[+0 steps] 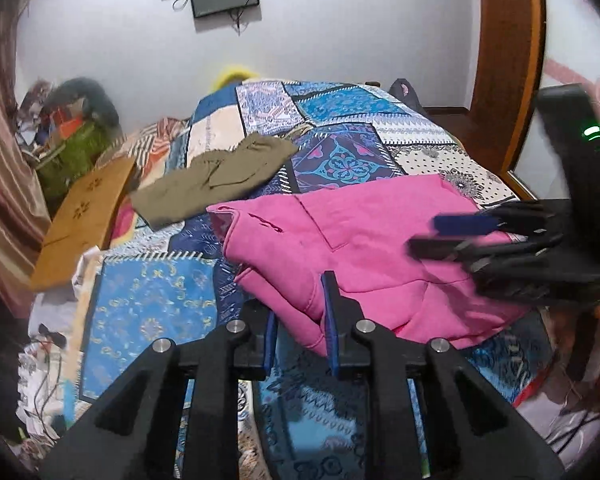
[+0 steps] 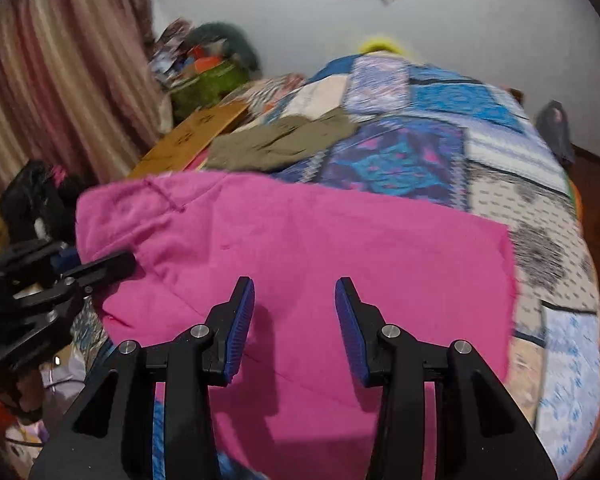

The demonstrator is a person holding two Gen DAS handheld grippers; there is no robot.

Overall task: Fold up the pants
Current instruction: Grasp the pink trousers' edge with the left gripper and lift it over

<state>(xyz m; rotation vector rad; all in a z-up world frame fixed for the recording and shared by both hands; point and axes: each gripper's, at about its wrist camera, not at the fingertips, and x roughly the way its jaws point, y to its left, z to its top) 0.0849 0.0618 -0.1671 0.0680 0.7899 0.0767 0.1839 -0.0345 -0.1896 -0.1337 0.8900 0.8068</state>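
Note:
Pink pants [image 1: 364, 248] lie folded on the patchwork bedspread [image 1: 340, 148], waistband and pocket toward the left. They also fill the middle of the right wrist view [image 2: 300, 248]. My left gripper [image 1: 300, 320] is open at the pants' near left edge, with a fold of pink cloth between its fingers. It shows at the left of the right wrist view [image 2: 96, 268]. My right gripper [image 2: 294, 320] is open and empty just above the pants. It shows from the side in the left wrist view [image 1: 440, 236], over the pants' right part.
Folded olive pants [image 1: 208, 180] lie farther back on the bed. A brown cardboard piece [image 1: 84, 216] leans at the bed's left edge, with a green basket of clutter [image 1: 72, 148] and a striped curtain [image 2: 60, 80] beyond. A wooden door frame [image 1: 512, 60] stands at the right.

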